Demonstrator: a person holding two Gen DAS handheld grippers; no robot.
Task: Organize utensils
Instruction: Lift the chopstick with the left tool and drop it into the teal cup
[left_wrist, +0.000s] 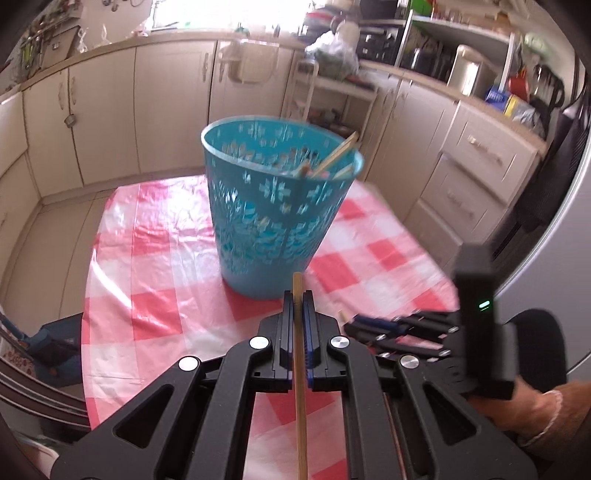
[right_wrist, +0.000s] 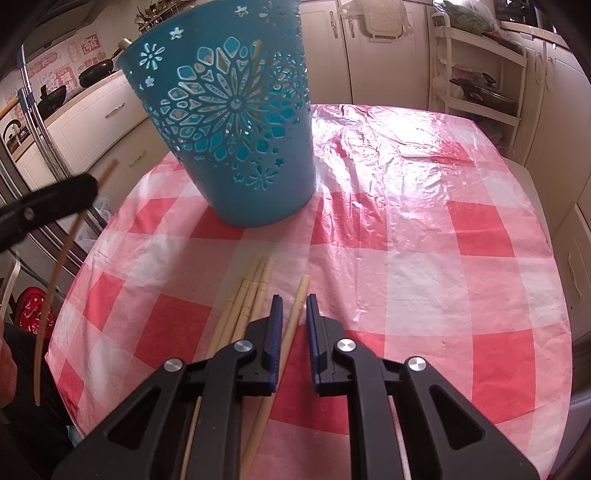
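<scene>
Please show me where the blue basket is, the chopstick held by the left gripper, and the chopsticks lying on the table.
blue basket (left_wrist: 273, 221), left wrist view, front wall.
held chopstick (left_wrist: 297, 295), left wrist view, tip above the fingers.
loose chopsticks (right_wrist: 255, 291), right wrist view, upper ends of the bundle.

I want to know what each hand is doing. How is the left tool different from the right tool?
The left tool is shut on one brown chopstick, lifted off the table; the right tool is open around a pale chopstick lying on the checked tablecloth. Both are black with blue pads and point toward the blue basket.
</scene>
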